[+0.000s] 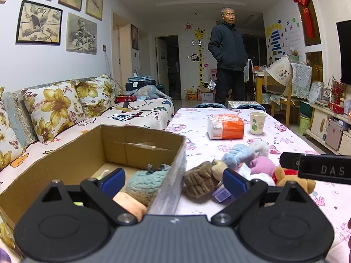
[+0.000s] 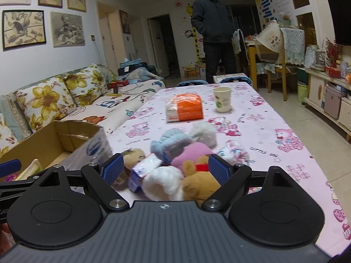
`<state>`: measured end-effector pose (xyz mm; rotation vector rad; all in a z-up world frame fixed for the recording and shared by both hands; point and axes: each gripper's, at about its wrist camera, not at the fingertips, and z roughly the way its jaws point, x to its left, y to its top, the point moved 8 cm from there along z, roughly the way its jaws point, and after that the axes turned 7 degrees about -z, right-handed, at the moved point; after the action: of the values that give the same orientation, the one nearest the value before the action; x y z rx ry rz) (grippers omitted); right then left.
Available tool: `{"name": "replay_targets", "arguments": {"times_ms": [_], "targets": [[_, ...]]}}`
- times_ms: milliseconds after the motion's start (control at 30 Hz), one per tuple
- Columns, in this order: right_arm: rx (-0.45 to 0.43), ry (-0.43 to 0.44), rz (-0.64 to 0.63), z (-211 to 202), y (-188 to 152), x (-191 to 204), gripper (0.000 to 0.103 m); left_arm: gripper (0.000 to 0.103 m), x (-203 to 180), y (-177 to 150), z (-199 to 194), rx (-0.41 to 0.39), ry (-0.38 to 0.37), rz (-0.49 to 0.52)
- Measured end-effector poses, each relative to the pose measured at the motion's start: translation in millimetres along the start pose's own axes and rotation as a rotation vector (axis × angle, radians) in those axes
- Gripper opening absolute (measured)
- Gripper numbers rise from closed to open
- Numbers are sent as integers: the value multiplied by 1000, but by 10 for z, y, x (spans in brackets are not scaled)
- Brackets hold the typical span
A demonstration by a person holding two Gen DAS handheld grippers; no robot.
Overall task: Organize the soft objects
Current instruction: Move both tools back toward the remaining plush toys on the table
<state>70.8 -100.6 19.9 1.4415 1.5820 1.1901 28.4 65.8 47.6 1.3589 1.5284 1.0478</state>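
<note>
A pile of soft toys lies on the pink tablecloth (image 2: 274,118): a white plush (image 2: 163,182), a brown bear (image 2: 199,182) with a red scarf, a pink piece (image 2: 190,153), a blue fluffy piece (image 2: 169,142) and a small tan bear (image 2: 133,155). My right gripper (image 2: 166,168) is open, its blue pads on either side of the near end of the pile and not closed on it. The cardboard box (image 1: 65,160) stands left of the pile and holds a teal knitted item (image 1: 144,182) and a peach item (image 1: 129,203). My left gripper (image 1: 173,182) is open, straddling the box's right wall. A brown knitted toy (image 1: 199,182) lies just outside that wall.
An orange tissue pack (image 2: 184,107) and a paper cup (image 2: 222,102) stand further back on the table. A person (image 2: 211,22) stands beyond the far end. A flowered sofa (image 1: 65,109) runs along the left, and chairs and cabinets (image 2: 329,96) line the right.
</note>
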Motion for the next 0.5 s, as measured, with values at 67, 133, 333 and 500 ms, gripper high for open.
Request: {"name": "replay_targets", "arguments": {"times_ms": [67,133,333,500], "targets": [[-1,-13,8,-6,-10,-62,103,95,-54,-8,-3,1,-5,6],[-2,-24,14,-11,-17,-117,103,95,-116,-17,-1,3,-10,12],[4,-56,32,-9,-46,-246,103,95,-307,-59,8,8,-28,52],[17,-80,53,16,-85,-347,103,95,-446,-97,20,15,-52,74]]}}
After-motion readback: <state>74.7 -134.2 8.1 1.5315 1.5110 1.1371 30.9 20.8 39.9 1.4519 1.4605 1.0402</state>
